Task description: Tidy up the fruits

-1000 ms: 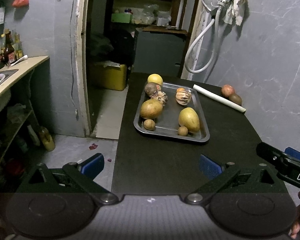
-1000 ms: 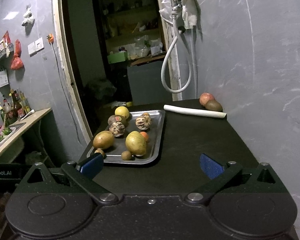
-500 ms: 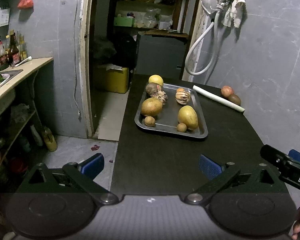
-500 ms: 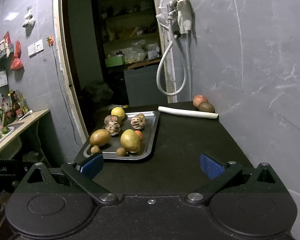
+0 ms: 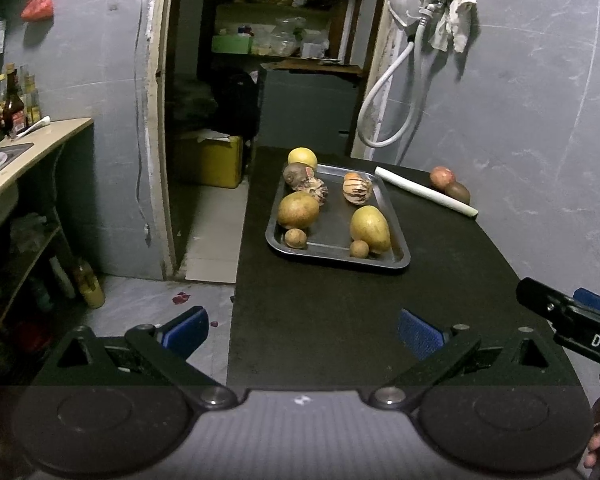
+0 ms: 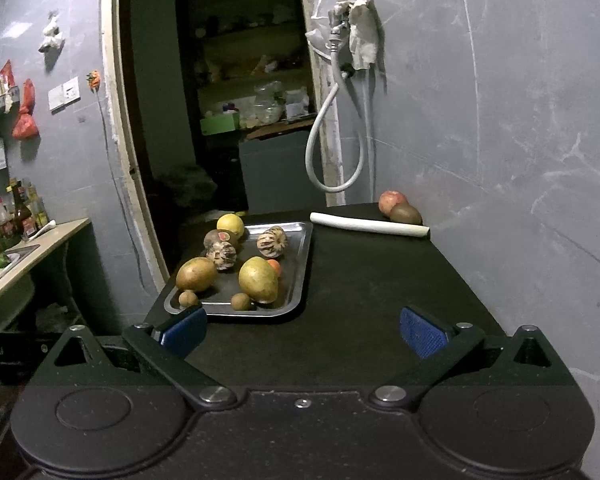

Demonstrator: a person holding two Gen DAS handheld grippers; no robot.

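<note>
A metal tray (image 5: 396, 258) (image 6: 300, 280) sits on a black table (image 5: 320, 320) (image 6: 372, 288) and holds several fruits: two yellow-green mangoes (image 5: 370, 229) (image 6: 258, 279), striped round fruits (image 5: 357, 189) (image 6: 272, 242), small brown ones and a yellow citrus (image 5: 302, 157) (image 6: 230, 225). A red apple (image 5: 442, 177) (image 6: 392, 201) and a brown kiwi (image 5: 457, 192) (image 6: 405, 213) lie by the wall behind a white stalk (image 5: 424, 196) (image 6: 370, 225). My left gripper (image 5: 304, 330) and right gripper (image 6: 303, 332) hover open over the near table end, empty.
A grey tiled wall (image 6: 500, 140) runs along the table's right side, with a hose (image 5: 384, 112) and rag hanging on it. A doorway (image 5: 260, 80) opens behind the table. A counter with bottles (image 5: 8, 108) stands at left. The right gripper's body (image 5: 572, 320) shows at the left view's right edge.
Both grippers have drawn back and risen a little from the tray, so the fruits look smaller and farther. Nothing on the table has moved.
</note>
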